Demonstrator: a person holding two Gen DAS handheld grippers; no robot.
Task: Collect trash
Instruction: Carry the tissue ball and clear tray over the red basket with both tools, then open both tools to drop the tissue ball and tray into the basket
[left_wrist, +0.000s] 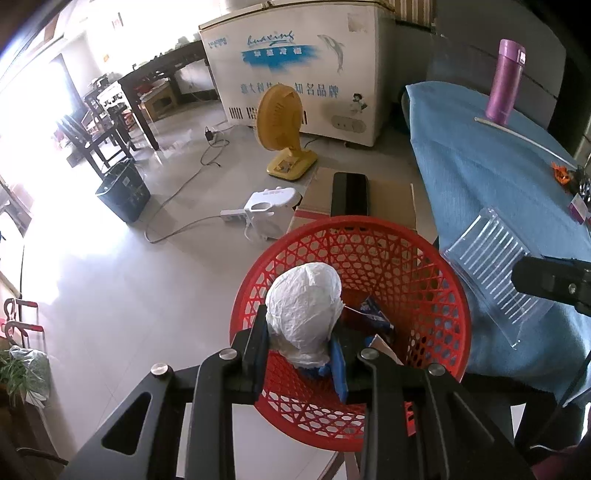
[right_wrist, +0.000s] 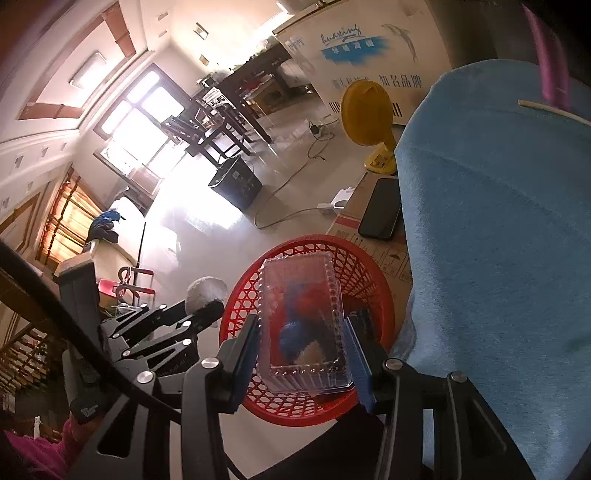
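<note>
Left wrist view first: my left gripper (left_wrist: 301, 354) has its blue-padded fingers (left_wrist: 338, 363) pinched on a crumpled white plastic wad (left_wrist: 303, 310), and I hold it right over the mouth of the round red lattice plastic basket (left_wrist: 406, 258), presumably so it drops straight in. Scraps already lie at the bottom, among them a blue printed wrapper (left_wrist: 373, 312).

Right wrist view: my right gripper (right_wrist: 303, 347) clamps a clear ribbed plastic clamshell tray (right_wrist: 301, 321) by its long sides, also above the basket (right_wrist: 373, 280), so both pieces look ready for release. I judge both loads to be at the drop step.

Room to move is uneven. On my right the basket rim sits close against the blue cloth-covered table (left_wrist: 480, 166), and the tray partly overhangs that edge, so I would keep the right gripper from swinging further that way. Beyond the basket, a flat brown cardboard box (left_wrist: 391, 199) with a black phone (left_wrist: 350, 194) on it lies just beside the rim. To the left the pale tiled floor (left_wrist: 129, 295) is open. The two grippers are near each other over the same opening, so letting go one at a time seems safer.
</note>
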